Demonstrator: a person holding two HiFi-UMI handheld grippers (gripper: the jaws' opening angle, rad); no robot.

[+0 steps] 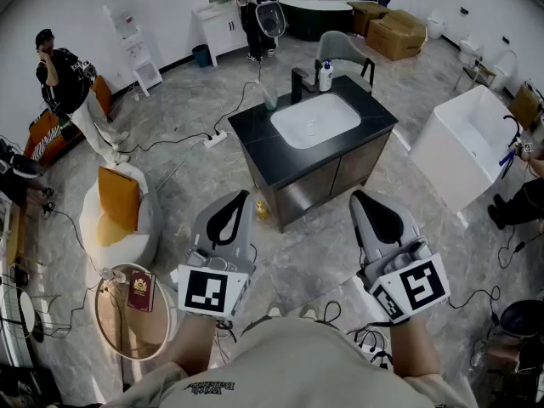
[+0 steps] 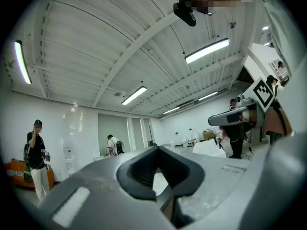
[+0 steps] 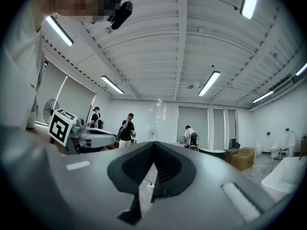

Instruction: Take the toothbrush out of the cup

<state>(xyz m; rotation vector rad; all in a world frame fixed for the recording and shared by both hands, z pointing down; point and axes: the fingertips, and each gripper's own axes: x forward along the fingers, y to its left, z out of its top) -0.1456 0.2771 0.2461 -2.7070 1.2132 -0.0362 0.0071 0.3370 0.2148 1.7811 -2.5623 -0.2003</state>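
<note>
A black vanity [image 1: 255,138] with a white basin [image 1: 316,119] stands on the floor ahead of me. At its back left corner is a small clear cup [image 1: 269,99]; a thin stick seems to rise from it, too small to tell as the toothbrush. Well short of the vanity, close to my body, my left gripper [image 1: 240,195] [image 2: 156,150] and right gripper [image 1: 359,196] [image 3: 153,144] are level and side by side. Both have their jaws shut with nothing between them. Each gripper view looks across the room and shows the other gripper at its edge.
A black tap [image 1: 300,82] and a white bottle [image 1: 325,76] stand behind the basin. A white tub [image 1: 469,143] is at the right. At the left are a white seat with an orange cushion [image 1: 119,201] and a round side table [image 1: 136,311]. Cables [image 1: 183,141] cross the floor, and a person [image 1: 72,92] stands at the left.
</note>
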